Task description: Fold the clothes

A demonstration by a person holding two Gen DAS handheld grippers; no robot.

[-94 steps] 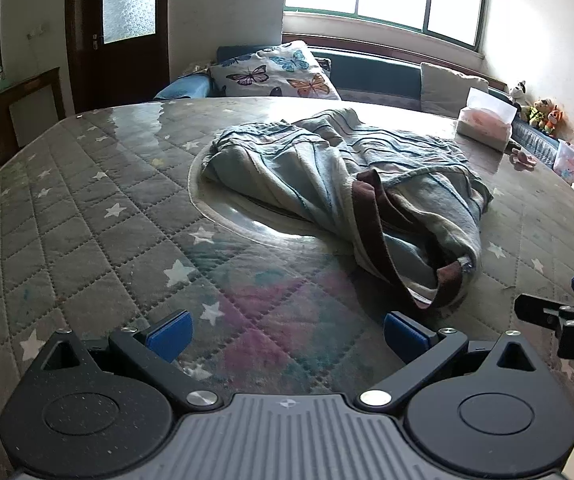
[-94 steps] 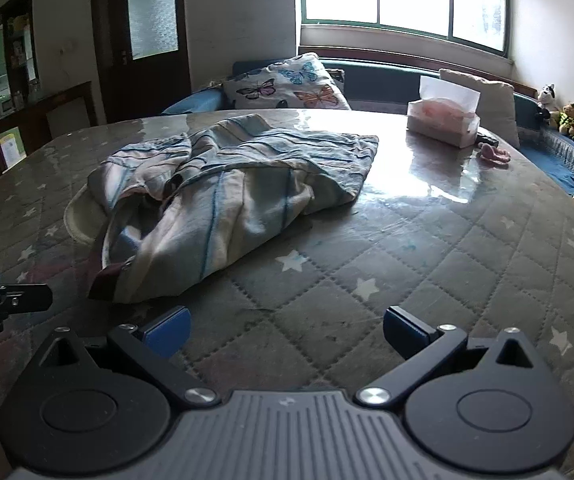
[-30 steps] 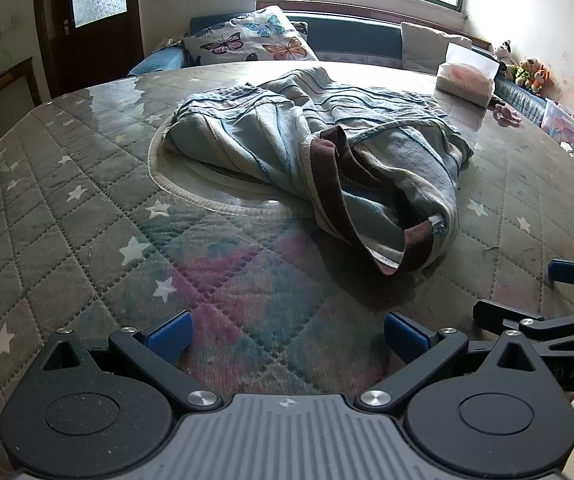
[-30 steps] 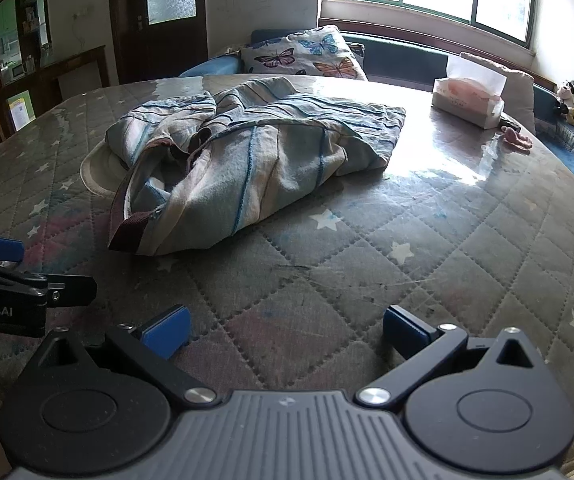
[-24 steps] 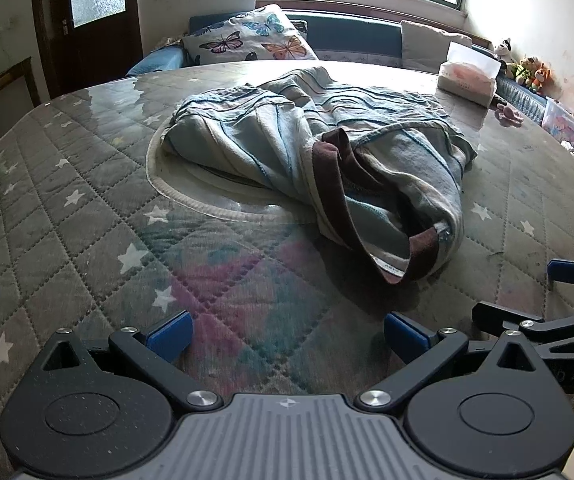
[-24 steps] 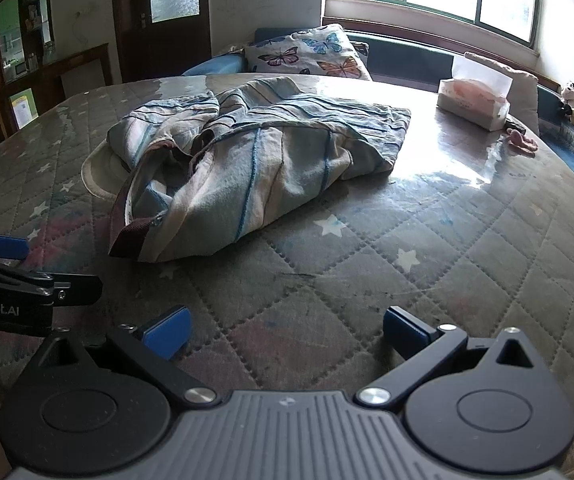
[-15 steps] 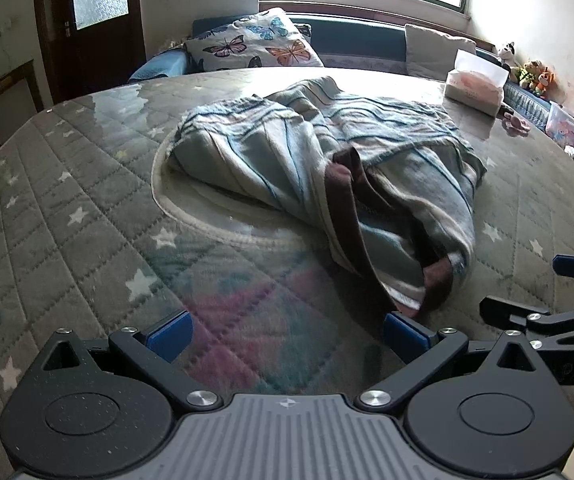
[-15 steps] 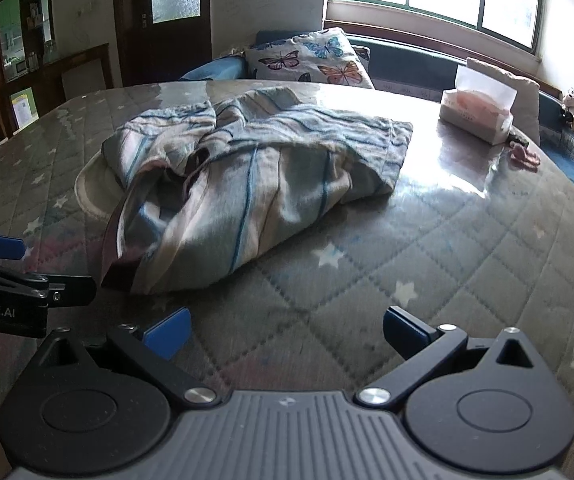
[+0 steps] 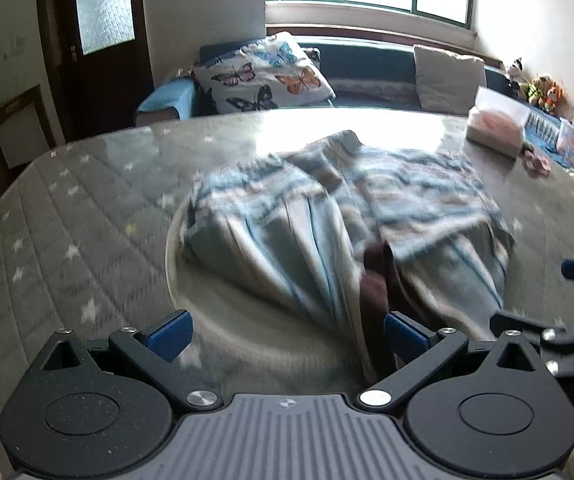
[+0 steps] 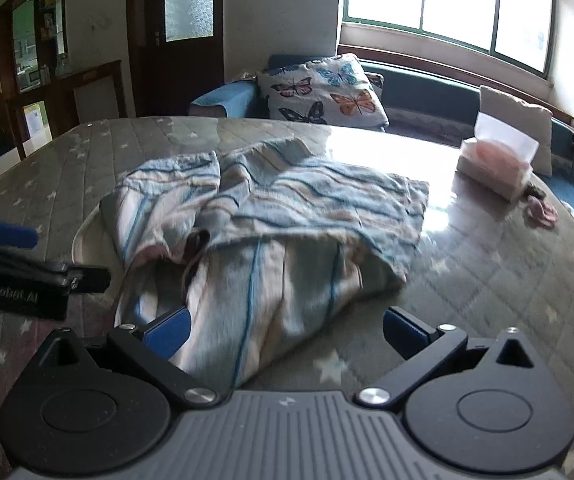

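both claws, spread wide, have closed on the crumpled garment (image 10: 271,240).

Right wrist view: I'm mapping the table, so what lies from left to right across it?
left gripper → crumpled striped garment → tissue box → small pink item, all on the quilted table cover.
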